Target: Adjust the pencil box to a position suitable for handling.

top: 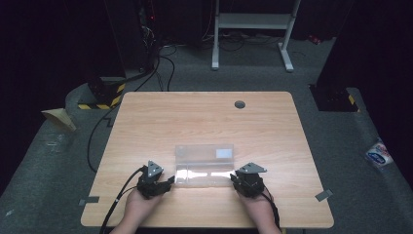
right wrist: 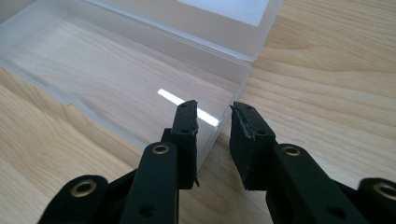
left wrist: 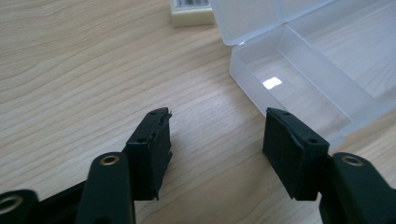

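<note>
A clear plastic box [top: 203, 176] lies open in the middle of the table, its lid [top: 202, 152] folded back flat and carrying a white label [top: 223, 153]. My left gripper [top: 168, 181] sits at the box's left end, open wide with bare wood between its fingers [left wrist: 217, 128]; the box's corner [left wrist: 299, 88] is just ahead to the right. At the right end, my right gripper [top: 234, 178] has its jaws a narrow gap apart [right wrist: 214, 123], straddling the near corner wall of the box [right wrist: 116, 79]. The box looks empty.
A small pale block with a barcode label [left wrist: 191, 11] lies on the wooden table [top: 204, 117] beside the lid. A round cable hole [top: 239, 104] is near the far edge. A white desk frame [top: 253, 29] stands on the floor beyond.
</note>
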Tool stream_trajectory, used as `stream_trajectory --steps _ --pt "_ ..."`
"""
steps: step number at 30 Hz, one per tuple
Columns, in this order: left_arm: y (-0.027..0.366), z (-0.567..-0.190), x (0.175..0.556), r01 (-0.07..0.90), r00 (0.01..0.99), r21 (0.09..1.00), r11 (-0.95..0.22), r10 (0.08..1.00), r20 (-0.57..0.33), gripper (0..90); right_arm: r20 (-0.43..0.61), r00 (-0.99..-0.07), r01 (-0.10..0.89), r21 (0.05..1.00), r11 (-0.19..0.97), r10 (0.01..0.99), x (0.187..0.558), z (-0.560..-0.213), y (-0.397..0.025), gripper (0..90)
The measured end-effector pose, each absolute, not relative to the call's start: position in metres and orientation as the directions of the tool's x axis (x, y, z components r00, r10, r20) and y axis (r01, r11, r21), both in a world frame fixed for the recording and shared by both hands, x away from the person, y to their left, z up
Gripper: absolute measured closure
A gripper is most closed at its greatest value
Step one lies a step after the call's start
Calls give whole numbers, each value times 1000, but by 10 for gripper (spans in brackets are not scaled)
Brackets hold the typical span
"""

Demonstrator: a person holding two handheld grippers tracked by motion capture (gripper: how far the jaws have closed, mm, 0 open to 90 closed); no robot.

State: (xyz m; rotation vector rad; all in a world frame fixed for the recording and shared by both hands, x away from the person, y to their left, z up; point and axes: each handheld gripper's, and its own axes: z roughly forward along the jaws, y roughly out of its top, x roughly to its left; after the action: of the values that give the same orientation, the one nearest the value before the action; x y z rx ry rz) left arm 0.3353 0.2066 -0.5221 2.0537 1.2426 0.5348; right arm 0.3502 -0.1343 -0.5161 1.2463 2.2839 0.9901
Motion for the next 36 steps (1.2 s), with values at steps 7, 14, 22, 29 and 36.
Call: stream_trajectory --steps 7,14,22,29,36 --pt "180 -523 343 598 473 731 -328 881 9 430 15 -527 594 721 356 850 349 -517 -154 702" --pt "161 -523 346 581 480 738 -342 877 29 445 10 -491 597 731 329 871 353 -517 -171 697" --pt "165 -523 343 577 476 739 -349 878 43 441 14 -500 591 736 329 866 355 -518 -169 687" --pt "177 -517 346 559 450 768 -313 893 36 476 35 -474 553 790 266 880 347 -508 -177 654" --pt "178 -505 389 558 412 785 -270 911 20 440 53 -446 568 788 236 894 348 -513 -188 654"
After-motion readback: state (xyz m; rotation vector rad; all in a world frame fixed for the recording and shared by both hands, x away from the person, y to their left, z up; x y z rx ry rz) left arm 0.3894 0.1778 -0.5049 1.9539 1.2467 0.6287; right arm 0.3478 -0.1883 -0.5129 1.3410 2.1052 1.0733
